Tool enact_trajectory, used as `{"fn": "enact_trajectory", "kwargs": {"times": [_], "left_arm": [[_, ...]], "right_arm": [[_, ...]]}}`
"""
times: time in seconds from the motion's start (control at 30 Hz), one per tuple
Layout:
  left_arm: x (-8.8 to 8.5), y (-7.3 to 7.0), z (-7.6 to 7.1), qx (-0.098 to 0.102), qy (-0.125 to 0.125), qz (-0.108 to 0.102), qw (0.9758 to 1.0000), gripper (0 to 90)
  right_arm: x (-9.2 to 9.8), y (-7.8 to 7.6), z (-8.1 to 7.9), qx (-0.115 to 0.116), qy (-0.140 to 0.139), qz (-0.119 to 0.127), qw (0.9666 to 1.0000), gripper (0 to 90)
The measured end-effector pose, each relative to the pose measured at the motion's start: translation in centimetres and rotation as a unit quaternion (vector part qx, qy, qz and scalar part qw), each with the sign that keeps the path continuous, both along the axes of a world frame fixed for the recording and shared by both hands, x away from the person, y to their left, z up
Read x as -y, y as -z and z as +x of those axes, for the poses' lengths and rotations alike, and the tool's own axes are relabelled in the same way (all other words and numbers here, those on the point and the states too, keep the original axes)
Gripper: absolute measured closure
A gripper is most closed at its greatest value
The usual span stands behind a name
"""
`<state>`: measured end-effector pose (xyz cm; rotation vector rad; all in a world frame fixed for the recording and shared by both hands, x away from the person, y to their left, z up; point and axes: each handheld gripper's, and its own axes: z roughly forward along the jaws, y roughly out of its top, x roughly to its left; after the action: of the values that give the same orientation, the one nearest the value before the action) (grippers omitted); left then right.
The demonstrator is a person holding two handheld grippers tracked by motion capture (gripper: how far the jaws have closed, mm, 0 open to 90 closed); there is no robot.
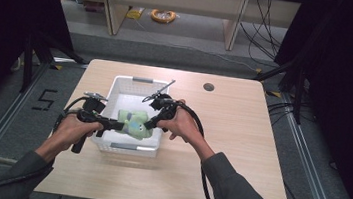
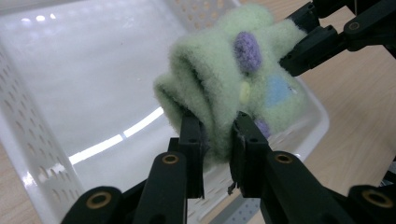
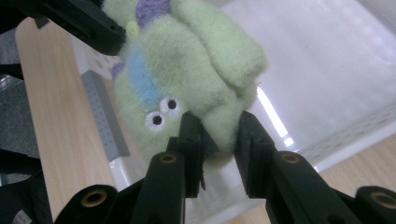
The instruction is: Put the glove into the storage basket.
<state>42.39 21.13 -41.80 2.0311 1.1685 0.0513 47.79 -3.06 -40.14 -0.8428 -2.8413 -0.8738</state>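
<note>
Fuzzy green plush toy hangs over the white basket, near side, my left gripper and right gripper each pinching an end. If one pinch slips off the fluff, it'll probably swing and miss.

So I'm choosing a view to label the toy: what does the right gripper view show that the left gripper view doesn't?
Right gripper view: the toy's two white eyes and the basket's grey handle.

Left gripper view: a fold down the toy's fuzzy back, a pale yellow dot, and more of the basket's perforated wall.

Both: the green toy with purple and blue patches, pinched by that view's own jaws, the other gripper clamped on its far end, the white basket below, and the table.
</note>
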Motion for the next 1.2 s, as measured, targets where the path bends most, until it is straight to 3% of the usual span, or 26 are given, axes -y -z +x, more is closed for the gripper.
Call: {"fn": "enact_trajectory", "kwargs": {"times": [0.1, 0.17, 0.47, 0.53, 0.63, 0.87, 0.93, 0.97, 1.03, 1.13, 1.2], "left_arm": [[0.1, 0.4, 0.1, -0.005, -0.01, -0.003, 0.9999, 75.7], [-0.1, 0.9, 0.4, -0.015, 0.0, 0.013, 0.9998, 75.6], [0.1, 1.9, 1.1, -0.033, -0.005, 0.028, 0.999, 75.0], [0.2, 2.3, 1.4, -0.042, 0.001, 0.047, 0.998, 74.7], [0.4, 2.7, 1.6, -0.051, -0.001, 0.047, 0.9976, 73.9], [0.6, 2.9, 1.8, -0.056, -0.004, 0.056, 0.9968, 71.8], [0.5, 3.0, 1.9, -0.056, 0.004, 0.069, 0.996, 70.7], [0.6, 3.0, 1.9, -0.063, 0.0, 0.074, 0.9953, 66.0], [0.8, 3.0, 1.8, -0.058, -0.019, 0.067, 0.9959, 56.1], [0.6, 2.6, 1.8, -0.05, -0.026, 0.069, 0.996, 52.7], [0.5, 2.4, 1.8, -0.046, -0.028, 0.068, 0.9962, 50.9]], "right_arm": [[-0.3, 0.4, 0.3, -0.003, -0.001, -0.003, 1.0, 74.1], [-0.7, 1.0, 0.5, -0.006, 0.003, -0.012, 0.9999, 74.2], [-1.4, 2.0, 1.0, -0.012, 0.004, -0.033, 0.9994, 74.2], [-1.7, 2.4, 1.2, -0.011, 0.001, -0.043, 0.999, 74.2], [-1.9, 2.8, 1.2, -0.016, 0.003, -0.05, 0.9986, 74.1], [-2.2, 3.2, 1.2, -0.019, 0.009, -0.064, 0.9978, 73.3], [-2.3, 3.4, 1.3, -0.017, 0.004, -0.074, 0.9971, 72.9], [-2.5, 3.6, 1.2, -0.02, 0.008, -0.076, 0.9968, 71.8], [-2.5, 3.8, 1.3, -0.014, 0.007, -0.082, 0.9965, 68.9], [-2.5, 4.1, 1.4, -0.013, 0.013, -0.098, 0.995, 57.4], [-2.4, 4.0, 1.4, -0.002, 0.018, -0.087, 0.9961, 53.8]]}}
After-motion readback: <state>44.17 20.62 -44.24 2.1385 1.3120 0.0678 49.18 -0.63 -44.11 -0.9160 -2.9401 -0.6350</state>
